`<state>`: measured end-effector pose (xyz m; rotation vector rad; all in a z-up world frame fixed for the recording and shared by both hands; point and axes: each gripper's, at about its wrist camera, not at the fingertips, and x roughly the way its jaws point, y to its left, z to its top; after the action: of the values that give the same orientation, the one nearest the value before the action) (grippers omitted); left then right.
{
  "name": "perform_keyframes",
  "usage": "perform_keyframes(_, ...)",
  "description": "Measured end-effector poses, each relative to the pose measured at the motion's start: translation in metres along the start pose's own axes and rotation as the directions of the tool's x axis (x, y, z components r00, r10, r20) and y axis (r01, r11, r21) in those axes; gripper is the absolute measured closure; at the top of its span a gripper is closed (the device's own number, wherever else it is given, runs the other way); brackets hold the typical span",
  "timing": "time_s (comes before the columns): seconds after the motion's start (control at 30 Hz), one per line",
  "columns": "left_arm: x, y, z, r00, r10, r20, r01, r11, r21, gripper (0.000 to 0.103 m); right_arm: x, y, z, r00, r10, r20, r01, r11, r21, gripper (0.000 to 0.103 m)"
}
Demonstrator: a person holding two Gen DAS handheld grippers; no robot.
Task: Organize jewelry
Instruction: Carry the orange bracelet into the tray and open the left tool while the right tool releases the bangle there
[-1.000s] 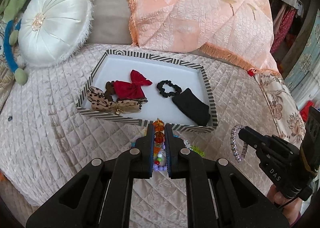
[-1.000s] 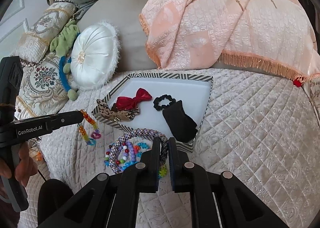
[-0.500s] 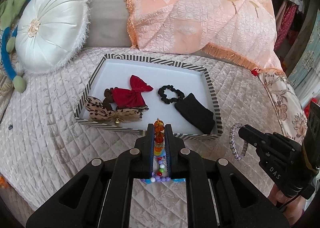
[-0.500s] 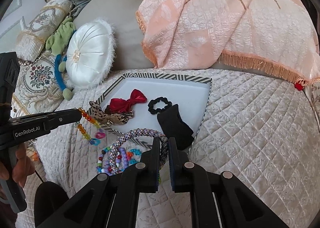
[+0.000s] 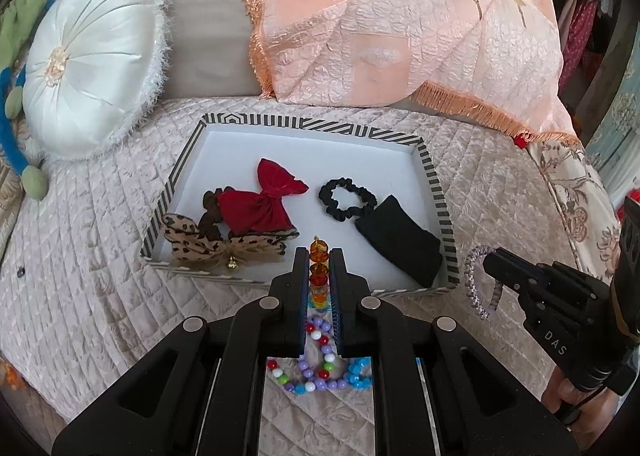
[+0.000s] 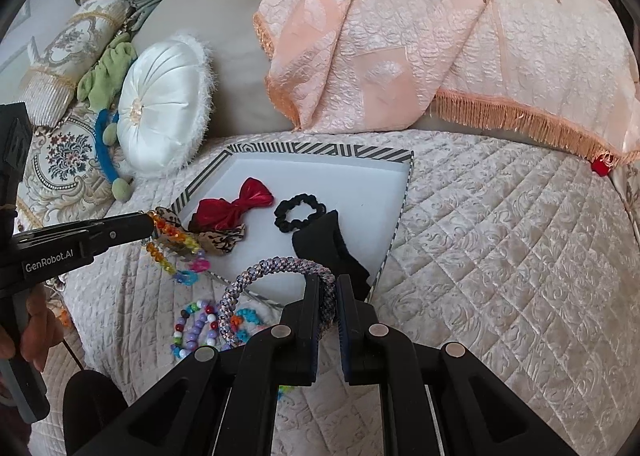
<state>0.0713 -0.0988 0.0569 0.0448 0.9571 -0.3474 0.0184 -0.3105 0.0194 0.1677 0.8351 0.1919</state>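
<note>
Left wrist view: an amber bead strand (image 5: 319, 270) is pinched in the left gripper (image 5: 319, 256), jaws nearly closed, over the striped tray (image 5: 434, 184) edge; limp, slippery. Right wrist view: a woven bangle (image 6: 276, 270), stiffer, is clamped by the right gripper (image 6: 328, 288) at its rim.

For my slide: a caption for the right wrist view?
Right hand-held gripper carries a braided bracelet toward the striped tray.

Your tray (image 5: 434, 192) sat on the bed (image 5: 100, 256), bows (image 5: 256, 208) left inside, scrunchie (image 5: 347, 200) right, cushion (image 5: 88, 60) behind-left, blanket (image 5: 400, 24) behind, loose beads (image 5: 316, 376) just before it.
</note>
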Motion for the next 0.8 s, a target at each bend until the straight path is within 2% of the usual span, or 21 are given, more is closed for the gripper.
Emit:
perform_keyframes(0.43,0.015,-0.009,0.022,1.0,0.007,-0.001,-0.007,1.0,0.009,0.095,0.017,-0.007,0.015,1.0,-0.007,-0.009,0.007,1.0,-0.012,0.096)
perform_keyframes(0.8,0.042,-0.029,0.034,0.999,-0.028,-0.034,0.028,1.0,0.005,0.095,0.033,-0.018,0.034,0.999,-0.028,-0.014,0.028,1.0,-0.012,0.096)
